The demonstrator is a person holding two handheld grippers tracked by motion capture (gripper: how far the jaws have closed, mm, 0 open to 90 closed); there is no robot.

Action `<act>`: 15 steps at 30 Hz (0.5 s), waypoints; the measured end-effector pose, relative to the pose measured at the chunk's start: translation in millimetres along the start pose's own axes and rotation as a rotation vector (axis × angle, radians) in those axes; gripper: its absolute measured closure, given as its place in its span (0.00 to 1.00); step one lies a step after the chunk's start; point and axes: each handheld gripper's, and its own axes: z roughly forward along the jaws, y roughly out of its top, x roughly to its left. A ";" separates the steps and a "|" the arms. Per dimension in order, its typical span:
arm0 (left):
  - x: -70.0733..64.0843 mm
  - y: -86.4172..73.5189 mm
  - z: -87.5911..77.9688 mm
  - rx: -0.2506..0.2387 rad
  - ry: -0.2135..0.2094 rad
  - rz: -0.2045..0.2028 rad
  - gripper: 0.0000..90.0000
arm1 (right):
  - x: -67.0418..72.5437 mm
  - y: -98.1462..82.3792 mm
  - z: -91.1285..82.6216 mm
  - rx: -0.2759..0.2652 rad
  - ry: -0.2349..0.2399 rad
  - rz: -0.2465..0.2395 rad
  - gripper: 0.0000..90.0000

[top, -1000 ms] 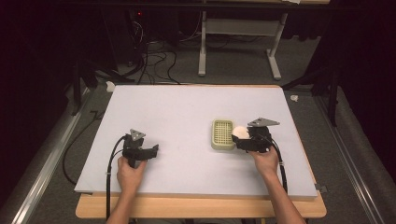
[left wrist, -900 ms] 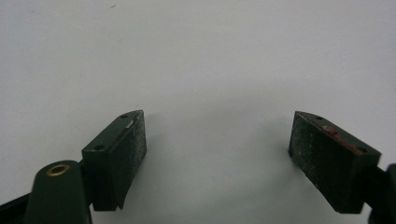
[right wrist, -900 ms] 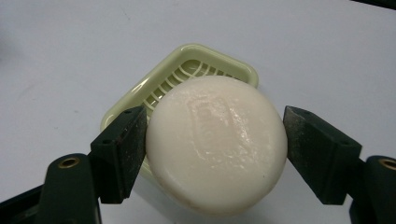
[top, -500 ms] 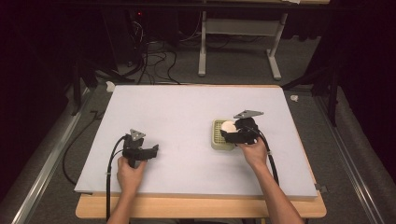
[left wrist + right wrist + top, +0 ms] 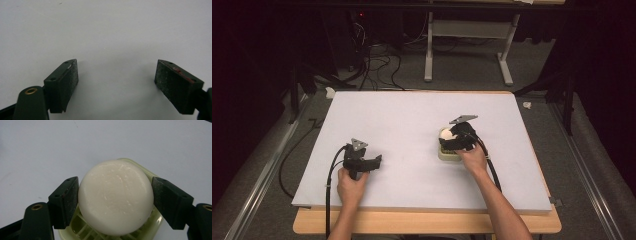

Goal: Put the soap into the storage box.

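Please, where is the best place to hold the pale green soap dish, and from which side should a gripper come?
Likely the soap dish by one raised outer wall, coming from above with one jaw inside and one outside. It is low, and the rim stands up. The round soap, held by the right gripper, covers its middle.

The left gripper (image 5: 116,82) is reaching up from the bottom edge with its two black, block-shaped jaws standing wide apart and nothing lying between them. The rough, speckled pads (image 5: 71,80) are facing inward across the gap. A round brass-coloured fastener (image 5: 31,91) is showing on the arm below the jaw at the picture's left. A plain, pale grey-white flat table surface (image 5: 107,30) is spreading behind and beneath the jaws, which are casting soft shadows on it.
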 end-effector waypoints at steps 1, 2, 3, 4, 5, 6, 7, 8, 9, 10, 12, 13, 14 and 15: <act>-0.1 0.0 0.0 0.000 0.000 0.000 0.22 | -0.4 -0.1 -0.3 0.001 -0.008 -0.004 0.28; -0.1 0.0 0.0 0.000 0.001 0.000 0.22 | -1.4 -0.7 -0.8 0.001 -0.006 0.000 0.28; -0.1 0.0 0.0 0.000 0.000 0.000 0.22 | -2.0 -1.1 -0.9 0.000 -0.005 0.001 0.28; -0.1 0.0 0.1 -0.001 0.001 -0.001 0.22 | -2.8 -1.7 -0.8 0.004 -0.006 0.005 0.28; 0.0 0.0 0.2 -0.002 0.001 -0.001 0.22 | -3.3 -1.9 -0.6 0.011 -0.009 0.004 0.28; 0.0 0.0 0.2 -0.001 0.001 -0.001 0.22 | -3.7 -2.1 -0.2 0.013 -0.012 0.004 0.28; 0.0 0.0 0.1 -0.001 0.001 -0.001 0.22 | -4.6 -2.5 1.0 0.011 -0.016 0.000 0.28; 0.0 0.0 0.1 -0.001 0.001 -0.001 0.22 | -5.1 -2.8 1.6 0.014 -0.018 0.001 0.28; -0.1 0.0 0.1 -0.001 0.001 -0.001 0.22 | -5.3 -3.1 2.2 0.017 -0.019 0.000 0.28; -0.1 0.0 0.1 -0.002 0.001 -0.001 0.22 | -5.2 -3.6 3.2 0.019 -0.019 0.005 0.28; -0.1 0.0 0.1 -0.001 0.001 -0.001 0.22 | -4.5 -4.2 5.0 0.028 -0.030 -0.006 0.28; 0.0 0.0 0.1 -0.001 0.001 -0.001 0.22 | -4.5 -4.5 5.6 0.030 -0.033 -0.008 0.28; 0.0 0.0 0.1 -0.001 0.001 -0.001 0.22 | -5.1 -4.7 5.2 0.021 -0.031 -0.004 0.28; 0.0 0.0 0.2 -0.001 0.001 -0.001 0.22 | -6.2 -4.4 3.5 0.008 -0.024 0.004 0.29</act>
